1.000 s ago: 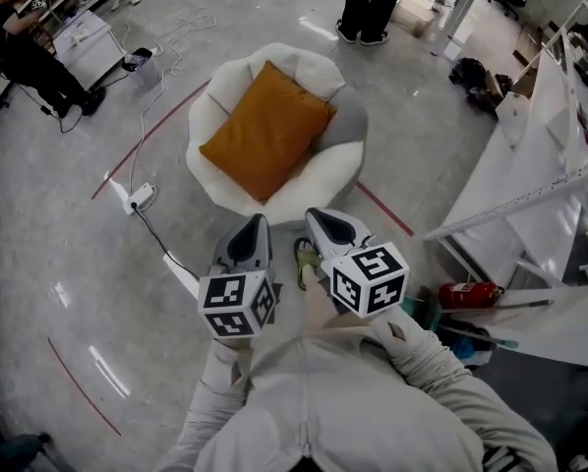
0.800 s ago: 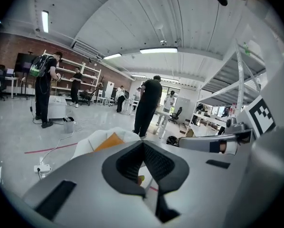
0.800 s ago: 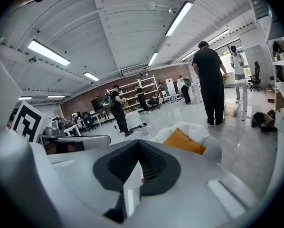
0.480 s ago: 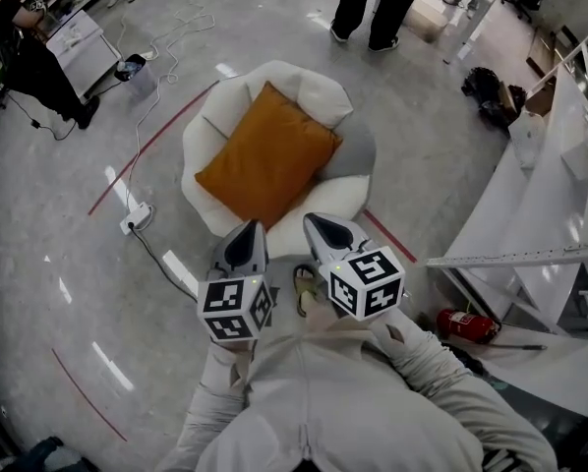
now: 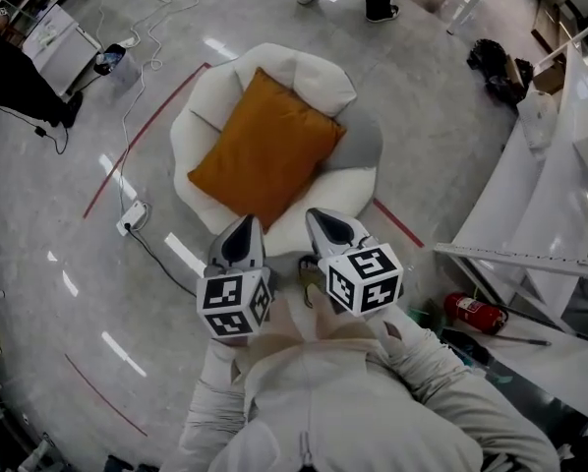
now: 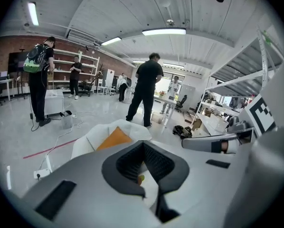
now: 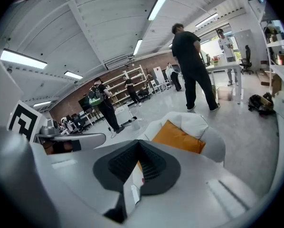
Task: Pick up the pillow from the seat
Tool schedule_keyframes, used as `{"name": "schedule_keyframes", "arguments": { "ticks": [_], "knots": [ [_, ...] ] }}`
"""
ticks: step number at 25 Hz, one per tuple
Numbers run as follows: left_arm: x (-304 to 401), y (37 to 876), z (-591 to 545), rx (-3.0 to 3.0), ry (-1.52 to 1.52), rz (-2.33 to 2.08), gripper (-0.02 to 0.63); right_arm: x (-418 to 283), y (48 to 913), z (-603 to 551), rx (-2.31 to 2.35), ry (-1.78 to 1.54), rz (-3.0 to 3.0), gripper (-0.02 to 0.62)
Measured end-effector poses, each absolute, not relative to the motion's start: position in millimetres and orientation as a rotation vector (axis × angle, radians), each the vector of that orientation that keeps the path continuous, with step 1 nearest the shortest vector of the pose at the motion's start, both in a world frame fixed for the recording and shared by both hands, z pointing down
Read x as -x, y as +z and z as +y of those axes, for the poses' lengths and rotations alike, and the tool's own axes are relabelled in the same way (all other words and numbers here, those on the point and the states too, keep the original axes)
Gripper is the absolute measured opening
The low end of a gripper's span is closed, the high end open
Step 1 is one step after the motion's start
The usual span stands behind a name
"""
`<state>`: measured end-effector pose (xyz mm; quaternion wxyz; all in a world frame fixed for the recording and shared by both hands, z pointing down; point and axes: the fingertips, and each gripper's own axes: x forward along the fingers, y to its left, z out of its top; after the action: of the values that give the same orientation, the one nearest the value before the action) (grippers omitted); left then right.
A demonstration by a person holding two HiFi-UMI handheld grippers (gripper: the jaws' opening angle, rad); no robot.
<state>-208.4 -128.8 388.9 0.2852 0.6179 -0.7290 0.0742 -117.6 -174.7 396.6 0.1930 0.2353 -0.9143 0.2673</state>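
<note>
floor [image 5: 78, 264]: grey, red tape lines | seat [image 5: 204, 116]: white, round, padded | pillow [image 5: 264, 150]: orange, lying cornerwise on the seat, untouched | left gripper [image 5: 245, 226]: jaws clenched, nothing between, near the seat's front edge | right gripper [image 5: 319, 216]: jaws clenched, empty, beside the left

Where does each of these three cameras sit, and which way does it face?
Head view: on the person's head, looking steeply down at the orange pillow on the white seat; shows sleeves, left gripper, right gripper.
Left gripper view: on the left gripper, looking along its shut jaws at the seat; right gripper at right.
Right gripper view: mirrors it, left gripper at left.
All share the pillow.
</note>
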Motion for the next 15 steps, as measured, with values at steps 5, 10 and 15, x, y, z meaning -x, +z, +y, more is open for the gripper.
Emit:
{"name": "schedule_keyframes", "arguments": {
  "ticks": [5, 10, 15],
  "knots": [
    [242.3, 433.4, -147.8, -1.671, 0.299, -1.857, 0.003, 144.8, 438.4, -196.0, -0.728, 0.831, -2.507, -0.002],
    [278.1, 487.9, -174.4, -1.708, 0.401, -1.726, 0.003, 174.8, 491.9, -218.4, -0.848, 0.998, -2.431, 0.047],
    [315.3, 553.1, -207.9, -1.755, 0.491, -1.582, 0.154, 199.5, 561.0, -235.1, -0.91, 1.134, -2.341, 0.158]
  ]
}}
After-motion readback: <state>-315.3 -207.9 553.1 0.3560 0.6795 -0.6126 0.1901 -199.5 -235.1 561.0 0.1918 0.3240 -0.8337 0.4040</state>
